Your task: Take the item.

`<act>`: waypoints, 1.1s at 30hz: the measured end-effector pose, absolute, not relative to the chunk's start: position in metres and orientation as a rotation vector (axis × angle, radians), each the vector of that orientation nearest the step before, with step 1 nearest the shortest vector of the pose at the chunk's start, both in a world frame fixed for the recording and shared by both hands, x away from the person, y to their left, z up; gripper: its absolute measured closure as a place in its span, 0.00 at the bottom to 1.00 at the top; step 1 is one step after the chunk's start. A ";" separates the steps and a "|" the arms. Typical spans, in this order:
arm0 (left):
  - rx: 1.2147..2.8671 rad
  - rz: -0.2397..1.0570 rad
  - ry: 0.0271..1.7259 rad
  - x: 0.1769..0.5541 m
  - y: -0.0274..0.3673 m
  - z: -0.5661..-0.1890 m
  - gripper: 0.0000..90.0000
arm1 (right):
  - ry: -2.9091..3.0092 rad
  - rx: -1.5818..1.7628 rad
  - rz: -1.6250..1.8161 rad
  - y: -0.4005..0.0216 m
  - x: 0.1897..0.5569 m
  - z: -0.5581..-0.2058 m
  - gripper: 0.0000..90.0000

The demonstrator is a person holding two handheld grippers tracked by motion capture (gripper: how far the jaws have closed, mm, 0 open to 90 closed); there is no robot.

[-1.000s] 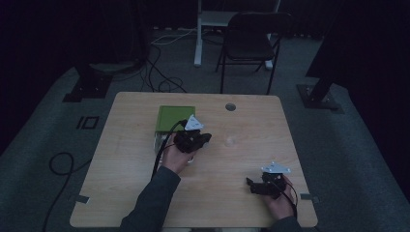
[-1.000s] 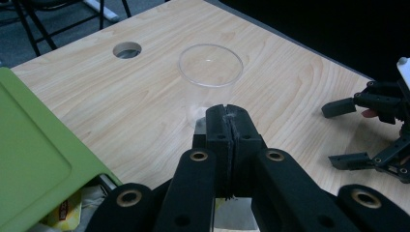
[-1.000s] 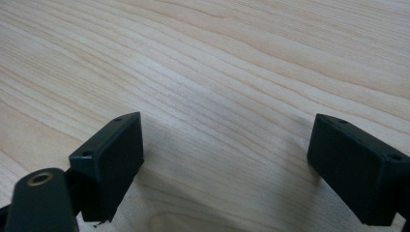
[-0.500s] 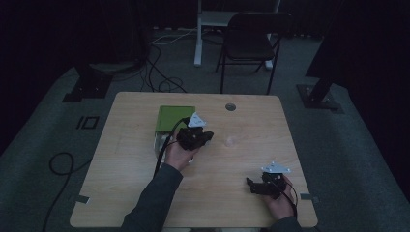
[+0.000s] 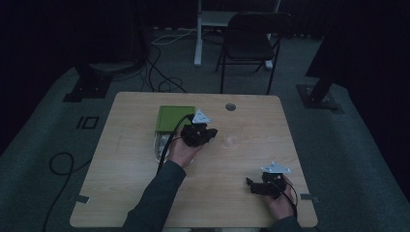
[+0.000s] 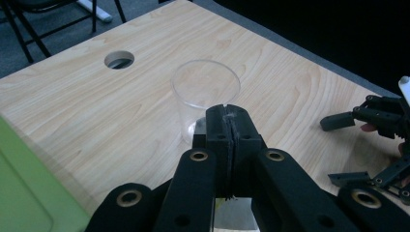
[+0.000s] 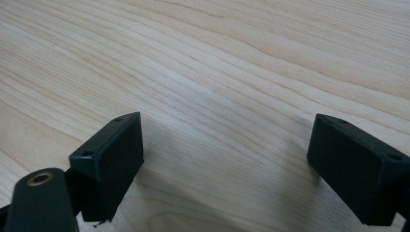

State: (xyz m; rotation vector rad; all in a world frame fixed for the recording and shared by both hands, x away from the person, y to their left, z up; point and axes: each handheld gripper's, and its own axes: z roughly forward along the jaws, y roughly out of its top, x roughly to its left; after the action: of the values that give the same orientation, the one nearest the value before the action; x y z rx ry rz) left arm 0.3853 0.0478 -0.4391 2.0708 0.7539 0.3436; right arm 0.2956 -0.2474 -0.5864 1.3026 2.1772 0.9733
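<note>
**Fingers shut by the cup, nothing picked up yet**

The fingers (image 6: 227, 126) of the left gripper (image 5: 211, 135) are pressed tight together with nothing between them. The fingers (image 7: 112, 159) of the right gripper (image 5: 250, 184) stand wide apart over bare wood.

The biggest thing is the desk (image 5: 121, 193), made of light wood, with a round hole (image 5: 230, 107) near its far edge. Next is the green box (image 5: 175, 117), far and a bit left, just beside the left hand (image 5: 181, 152). The right hand (image 5: 279, 205) rests at the near right corner, well apart from the rest.

The smallest thing is the clear cup (image 6: 205, 96). It stands upright in the middle of the desk, just past the left gripper's tips. It looks empty.

I think the job has only just started. The cup is not held yet. The left gripper must open up before it can take the cup, so grabbing, lifting and putting it somewhere are all left to do.
</note>
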 end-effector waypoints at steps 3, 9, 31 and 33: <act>2.065 0.339 0.753 0.388 0.046 -0.437 1.00 | 2.177 1.302 0.973 -0.247 0.296 -0.586 0.14; 2.062 0.340 0.750 0.392 0.041 -0.433 1.00 | 2.177 1.303 0.974 -0.247 0.296 -0.586 0.14; 2.085 0.342 0.735 0.410 0.017 -0.430 1.00 | 2.181 1.299 0.974 -0.247 0.295 -0.586 0.14; 2.083 0.341 0.735 0.411 0.016 -0.429 1.00 | 2.182 1.297 0.974 -0.247 0.295 -0.586 0.14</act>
State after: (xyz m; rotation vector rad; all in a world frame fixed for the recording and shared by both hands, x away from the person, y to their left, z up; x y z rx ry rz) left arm 0.4114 0.0157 -0.4293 2.0833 0.7348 0.3412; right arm 0.2950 -0.2471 -0.5863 1.2970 2.1818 0.9740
